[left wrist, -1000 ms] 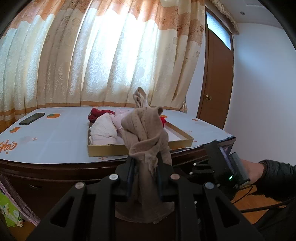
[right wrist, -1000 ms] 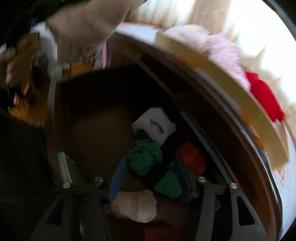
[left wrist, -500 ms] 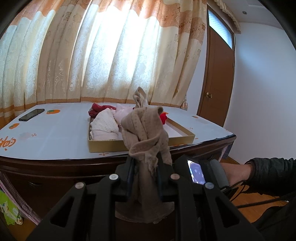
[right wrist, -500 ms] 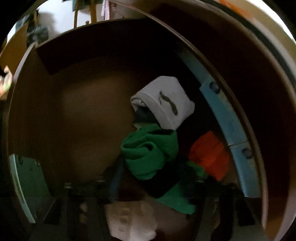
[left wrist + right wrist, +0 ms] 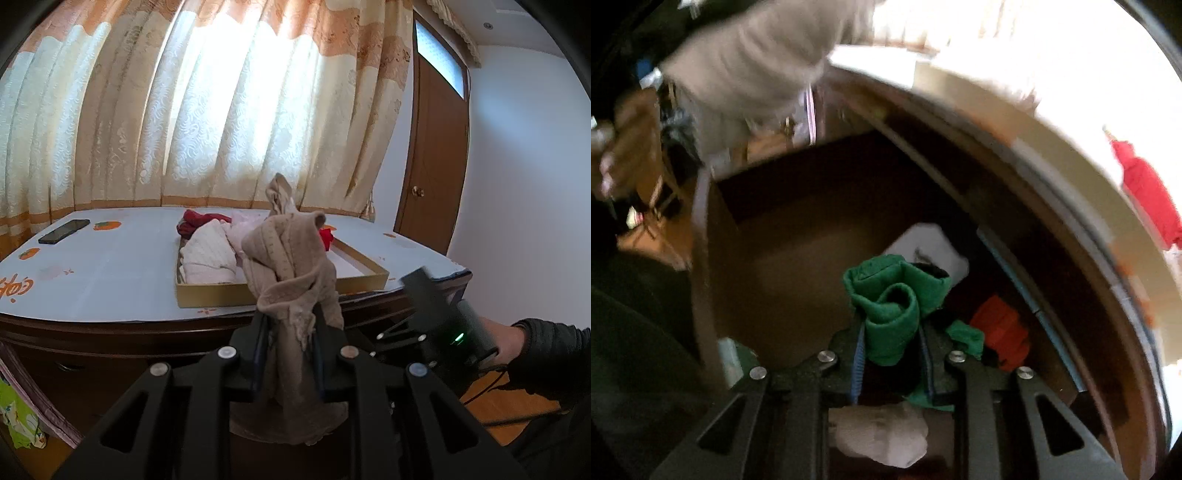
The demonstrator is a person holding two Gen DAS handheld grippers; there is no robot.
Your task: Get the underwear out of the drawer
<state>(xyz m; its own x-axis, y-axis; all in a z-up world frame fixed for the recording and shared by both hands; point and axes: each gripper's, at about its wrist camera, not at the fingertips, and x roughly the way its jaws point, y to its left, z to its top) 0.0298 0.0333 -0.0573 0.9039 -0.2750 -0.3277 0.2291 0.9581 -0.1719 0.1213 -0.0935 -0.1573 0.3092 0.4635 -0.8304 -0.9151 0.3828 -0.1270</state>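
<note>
Curtained window behind the counter [image 5: 110, 266], where a shallow box [image 5: 280, 293] already collects garments. Left hand-held gripper [image 5: 288, 354] is clamped on a beige underwear piece [image 5: 291, 266], parked clear of the counter's edge — likely waiting. Right hand-held gripper [image 5: 892, 345] has just been closing — pads pinch a green underwear roll [image 5: 890, 295] above the drawer [image 5: 783, 258], where others lie.

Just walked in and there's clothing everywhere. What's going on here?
A person is emptying a drawer with a handheld gripper in each hand. The left gripper is shut on a beige garment, held up in front of the gold box of clothes on the table. The right gripper has just been closing and now clamps a green garment over the drawer, where white and orange pieces remain.
</note>
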